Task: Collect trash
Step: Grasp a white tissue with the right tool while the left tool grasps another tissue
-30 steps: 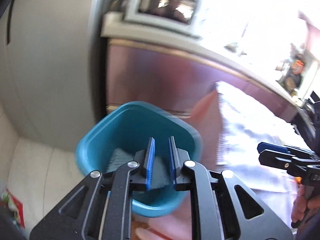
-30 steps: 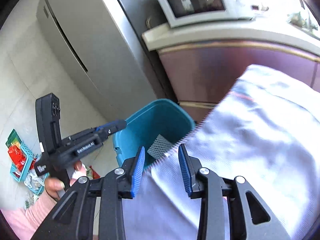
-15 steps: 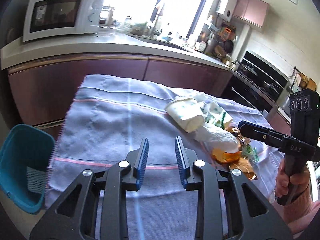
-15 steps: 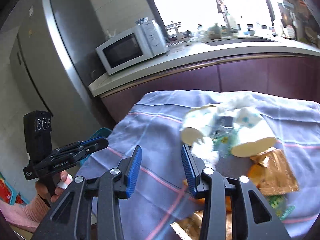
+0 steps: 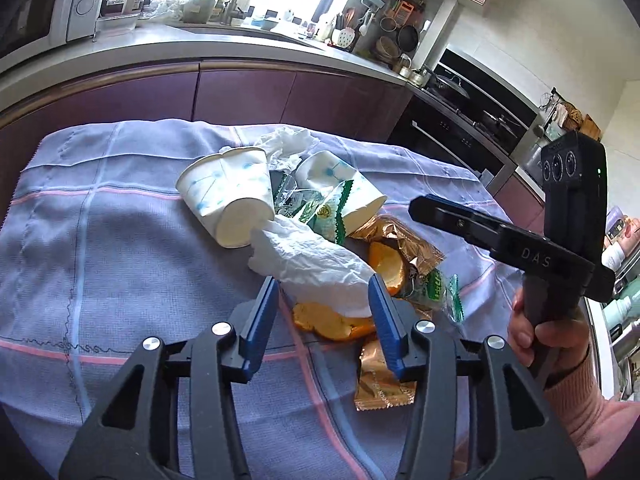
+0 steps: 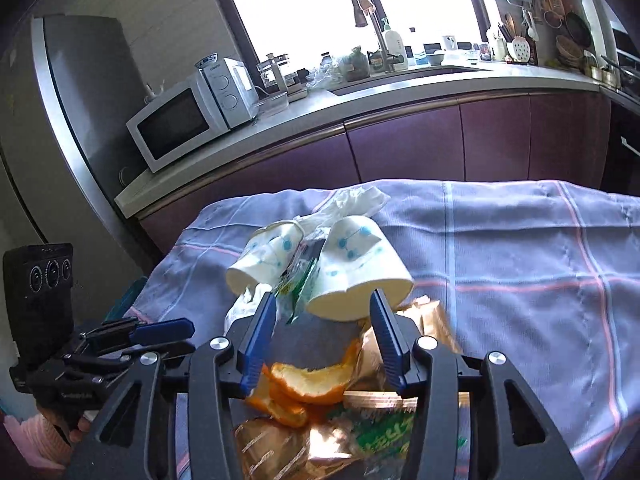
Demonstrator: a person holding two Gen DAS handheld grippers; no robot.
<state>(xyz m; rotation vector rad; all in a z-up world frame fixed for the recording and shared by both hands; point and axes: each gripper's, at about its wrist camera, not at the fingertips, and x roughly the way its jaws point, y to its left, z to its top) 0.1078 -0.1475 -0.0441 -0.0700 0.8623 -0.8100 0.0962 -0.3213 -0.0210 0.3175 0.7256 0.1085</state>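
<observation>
Trash pile, on a lilac checked tablecloth [image 5: 120, 248] over a table: two tipped white paper cups with blue print [image 5: 228, 196] [image 6: 356, 272], crumpled white tissue [image 5: 316, 264], orange peel [image 6: 308, 380], gold foil wrappers [image 5: 380, 384], green-and-white sachets [image 5: 324, 212].

Left gripper [image 5: 323, 308], black with blue pads: jaws opening, nothing gripped; the tissue is framed between them.

Right gripper [image 6: 323, 332], same make: jaws opening, nothing gripped; peel and a cup rim are seen between them.
</observation>
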